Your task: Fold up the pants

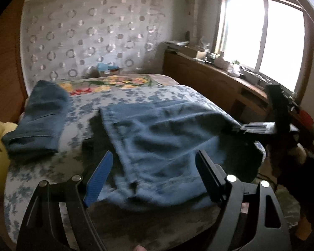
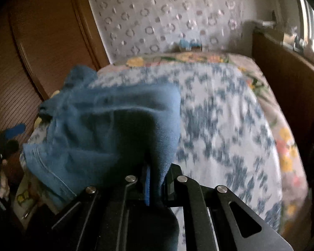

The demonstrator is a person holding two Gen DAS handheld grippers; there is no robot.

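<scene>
1. Blue pants (image 1: 163, 138) lie spread across the floral bedspread (image 1: 136, 96), filling the middle of the left wrist view; near edge rumpled, surface wrinkled.
2. Right gripper (image 2: 155, 186) has its jaws pinched tight on a fold of the pants (image 2: 106, 129); cloth drapes from the jaws toward 10 o'clock in its own view. In the left view this gripper (image 1: 238, 128) sits at 3 o'clock on the garment's edge.
3. Left gripper (image 1: 155, 175) stands wide apart, nothing between its fingers; it hovers over the near part of the pants at 6 o'clock.
4. A second blue garment (image 1: 39, 121) sits at 9 o'clock, apparently already folded, though blur makes that uncertain.
5. Progress: early. One edge gripped, no completed fold visible; the fold-over and further halving remain.
6. Hidden: waistband and leg ends not distinguishable; the near hem is cut off by the gripper body; the right view is motion-blurred, so layers in the pinch can't be counted.
</scene>
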